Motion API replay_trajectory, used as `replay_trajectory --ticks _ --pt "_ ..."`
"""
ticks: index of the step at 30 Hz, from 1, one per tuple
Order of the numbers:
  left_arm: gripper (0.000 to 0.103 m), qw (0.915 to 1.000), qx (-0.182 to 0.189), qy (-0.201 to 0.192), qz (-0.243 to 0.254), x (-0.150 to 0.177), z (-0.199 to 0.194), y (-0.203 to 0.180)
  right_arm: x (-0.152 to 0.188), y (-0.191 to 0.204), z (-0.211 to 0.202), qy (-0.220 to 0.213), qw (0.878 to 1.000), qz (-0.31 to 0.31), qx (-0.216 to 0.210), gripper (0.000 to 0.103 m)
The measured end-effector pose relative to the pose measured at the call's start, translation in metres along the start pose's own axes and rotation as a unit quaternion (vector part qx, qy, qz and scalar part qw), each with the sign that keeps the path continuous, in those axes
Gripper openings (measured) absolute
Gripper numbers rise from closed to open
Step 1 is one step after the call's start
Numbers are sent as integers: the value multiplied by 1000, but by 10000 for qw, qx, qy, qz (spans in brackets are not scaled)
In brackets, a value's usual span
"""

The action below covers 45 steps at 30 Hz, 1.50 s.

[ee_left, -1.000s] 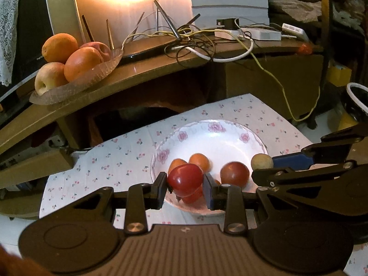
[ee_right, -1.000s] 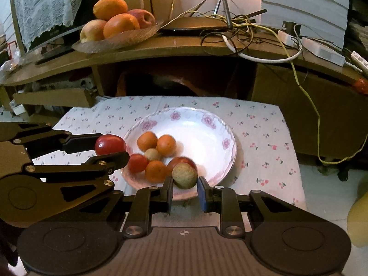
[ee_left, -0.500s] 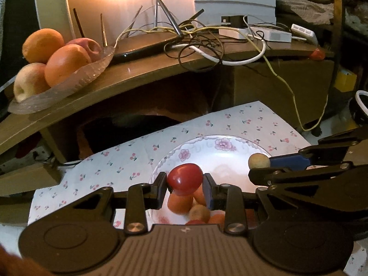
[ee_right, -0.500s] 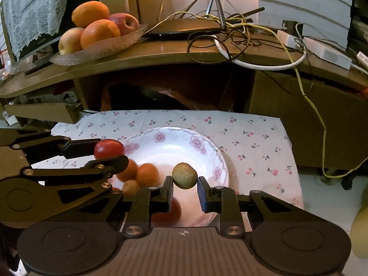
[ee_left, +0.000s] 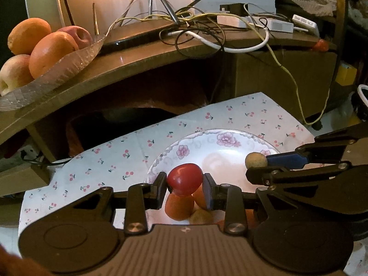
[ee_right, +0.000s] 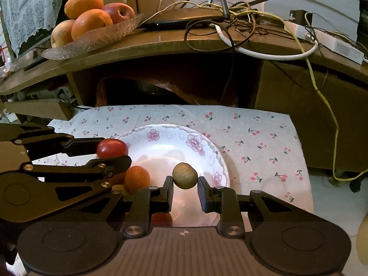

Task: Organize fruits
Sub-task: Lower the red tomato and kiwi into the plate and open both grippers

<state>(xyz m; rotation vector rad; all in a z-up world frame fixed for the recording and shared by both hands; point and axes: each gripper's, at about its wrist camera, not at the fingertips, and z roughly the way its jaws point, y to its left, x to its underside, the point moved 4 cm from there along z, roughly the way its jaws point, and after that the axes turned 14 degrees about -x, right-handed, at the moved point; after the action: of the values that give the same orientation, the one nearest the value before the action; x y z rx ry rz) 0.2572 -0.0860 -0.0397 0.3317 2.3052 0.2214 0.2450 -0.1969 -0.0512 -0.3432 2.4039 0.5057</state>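
Note:
My left gripper is shut on a red tomato and holds it above the near left part of a white flowered plate. My right gripper is shut on a small brownish-green round fruit over the plate's middle. Each gripper shows in the other's view: the tomato at the left, the brown fruit at the right. Small orange fruits lie in the plate beneath the grippers, partly hidden by them.
The plate rests on a cherry-print cloth. Behind it a curved wooden shelf carries a glass dish of oranges and apples, a router and tangled cables. A yellow cable hangs at the right.
Both grippers have moved forward and a little down over the plate with their fruits still held. The plate and its loose fruits have slid lower in both views, and the shelf looks closer.

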Motion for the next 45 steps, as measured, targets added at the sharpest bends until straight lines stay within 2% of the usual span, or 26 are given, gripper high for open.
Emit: replay_trajectory --ticks 22,33,45 --pt "39 10000 -41 15 33 1 1 0 3 -1 2 -19 10000 -35 3 29" --pt "40 9999 -106 -126 48 -1 -6 2 2 -2 -2 -103 9999 -26 -6 33" --pt "47 9994 -185 -285 -54 -3 -23 8 2 1 -11 -181 9998 -47 0 39"
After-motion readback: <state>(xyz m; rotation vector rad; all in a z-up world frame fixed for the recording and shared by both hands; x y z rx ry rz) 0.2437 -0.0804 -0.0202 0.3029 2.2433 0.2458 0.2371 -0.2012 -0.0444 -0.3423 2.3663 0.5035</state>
